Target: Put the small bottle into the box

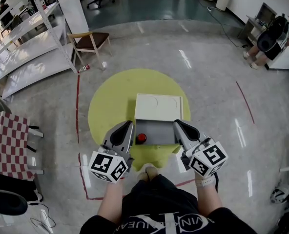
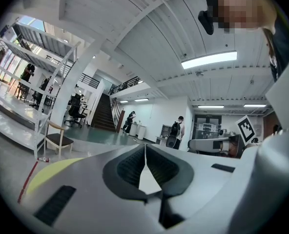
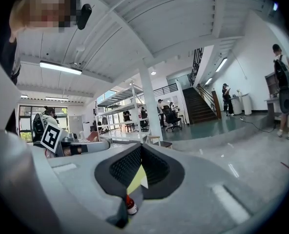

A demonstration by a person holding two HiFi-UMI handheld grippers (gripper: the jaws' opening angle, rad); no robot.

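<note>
A box [image 1: 156, 130] stands on a round yellow mat [image 1: 110, 101], its white lid [image 1: 158, 106] folded back on the far side. The small bottle [image 1: 141, 138] with a red cap lies inside the grey box, near its left wall. My left gripper [image 1: 129, 126] is at the box's near left corner and my right gripper [image 1: 176, 124] at its near right corner. Both are shut with nothing between the fingers. In the right gripper view the bottle [image 3: 130, 206] shows through the gap below the shut jaws. The left gripper view shows shut jaws and the room beyond.
A wooden chair [image 1: 91, 40] and metal shelves [image 1: 27, 48] stand at the far left, and another small bottle [image 1: 84, 68] lies on the floor near them. A checkered seat [image 1: 8, 143] is at the left. Red tape lines [image 1: 77, 106] mark the floor. A person [image 1: 271, 38] stands at the far right.
</note>
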